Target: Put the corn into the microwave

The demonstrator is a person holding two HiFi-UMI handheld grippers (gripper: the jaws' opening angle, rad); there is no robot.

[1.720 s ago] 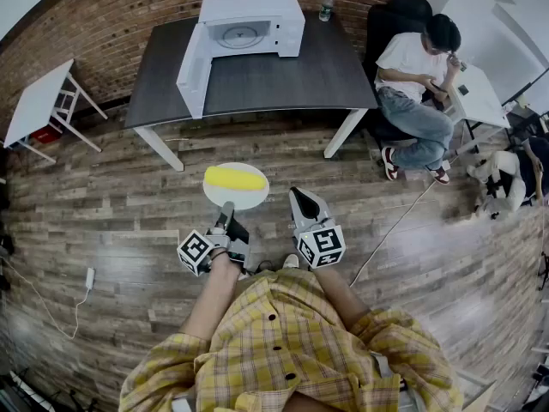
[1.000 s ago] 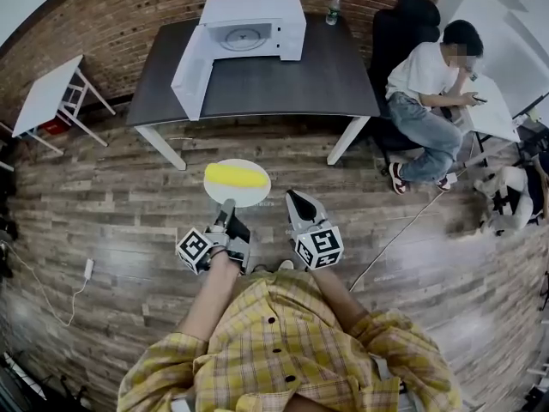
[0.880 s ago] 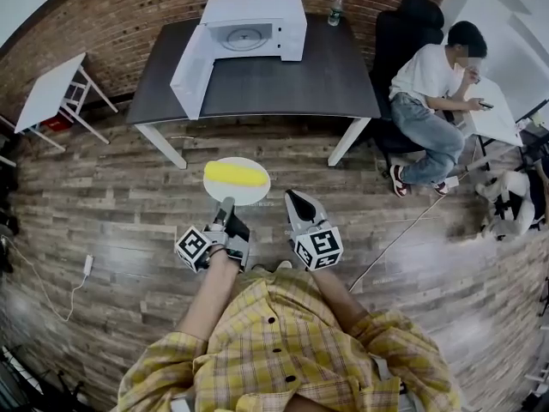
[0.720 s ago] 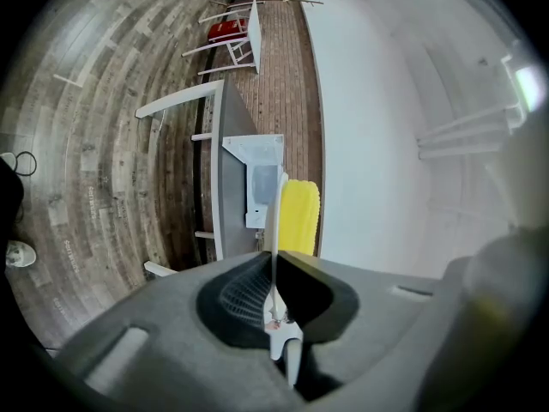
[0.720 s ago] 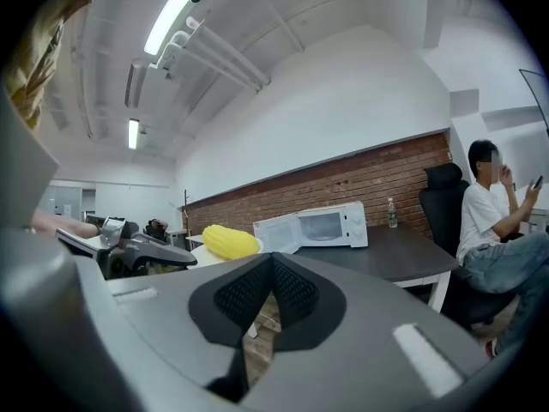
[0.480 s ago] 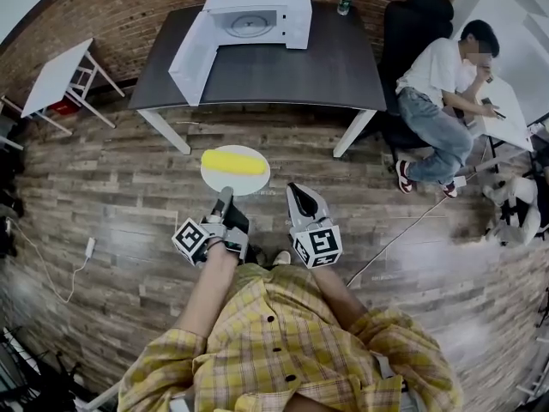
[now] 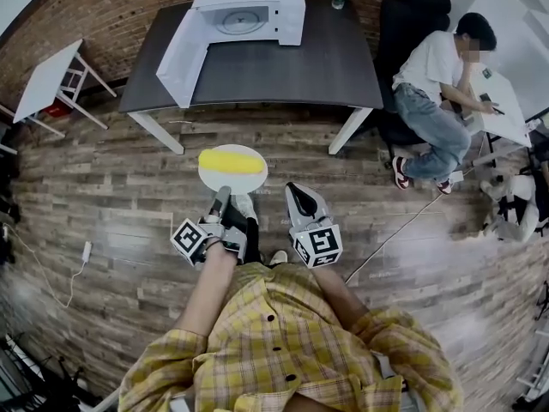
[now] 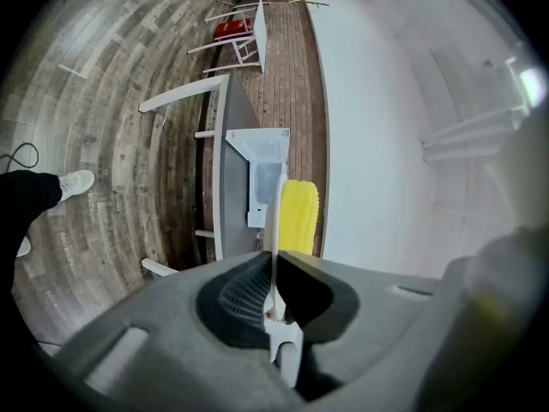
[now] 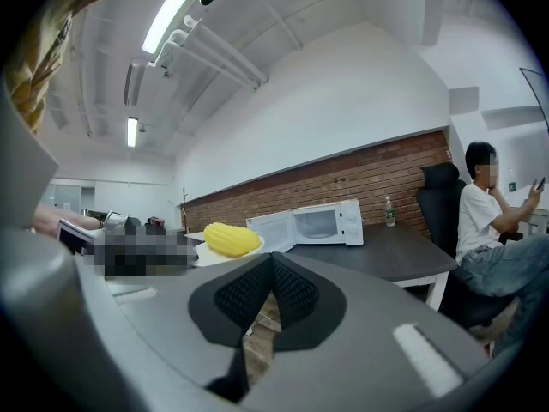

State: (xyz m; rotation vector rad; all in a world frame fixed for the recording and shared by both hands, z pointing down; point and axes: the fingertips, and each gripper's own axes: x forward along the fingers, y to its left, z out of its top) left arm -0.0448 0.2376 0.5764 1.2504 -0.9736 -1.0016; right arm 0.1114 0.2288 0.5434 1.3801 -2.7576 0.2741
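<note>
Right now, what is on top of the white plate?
One yellow corn cob lies across the plate. It covers the plate's middle, so that part cannot be seen. Nothing else shows on the bare part; the left tongs pinch the near rim.

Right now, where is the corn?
Head view, centre-left: the corn lies on the plate gripped by the left gripper, short of the table with the microwave.

No legible text, brand or number in my views. Marker cubes (image 7: 319,245) bear coded squares only.
</note>
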